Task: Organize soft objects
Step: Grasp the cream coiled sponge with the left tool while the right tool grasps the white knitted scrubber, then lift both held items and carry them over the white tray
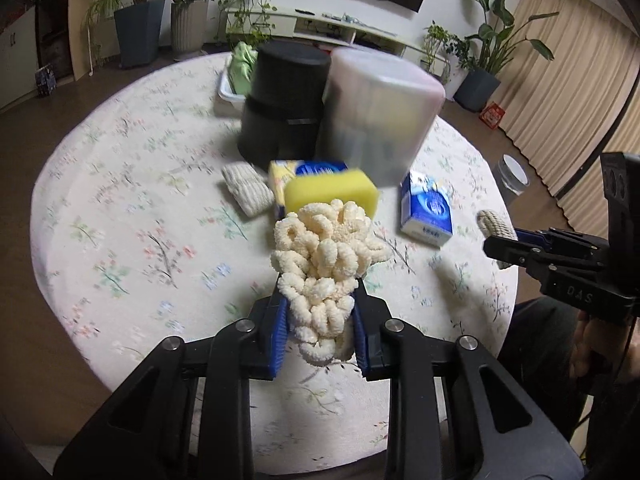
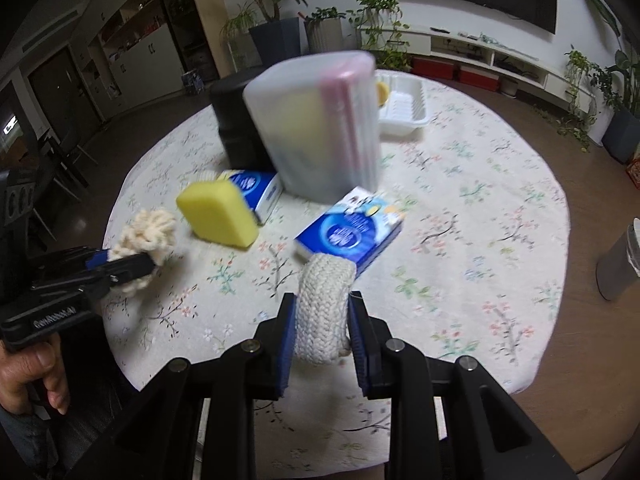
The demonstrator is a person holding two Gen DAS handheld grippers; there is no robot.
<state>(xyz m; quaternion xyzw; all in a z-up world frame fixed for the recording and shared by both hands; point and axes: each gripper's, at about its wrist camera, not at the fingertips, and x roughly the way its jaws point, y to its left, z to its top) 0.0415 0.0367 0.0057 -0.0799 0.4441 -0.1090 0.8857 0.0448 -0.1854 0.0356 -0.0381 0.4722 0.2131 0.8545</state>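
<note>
Two hand-held grippers are in view, the left hand-held gripper [image 1: 320, 320] and the right hand-held gripper [image 2: 322, 332]. One fluffy cream chenille bundle [image 1: 324, 264] shows. Knitted off-white rolls number two: one knitted roll [image 2: 324, 312] and a second knitted roll [image 1: 246, 190] on the desk [image 1: 140, 240]. There is one yellow sponge [image 1: 332, 196]. Blue tissue packs number two: one tissue pack [image 1: 428, 214] lying apart and another tissue pack [image 1: 316, 168] behind the sponge. Tall containers number two: one black container [image 1: 284, 100] and one translucent container [image 1: 380, 116]. One white tray [image 2: 402, 108] stands at the far edge, with one green cloth [image 1: 242, 66] in it.
</note>
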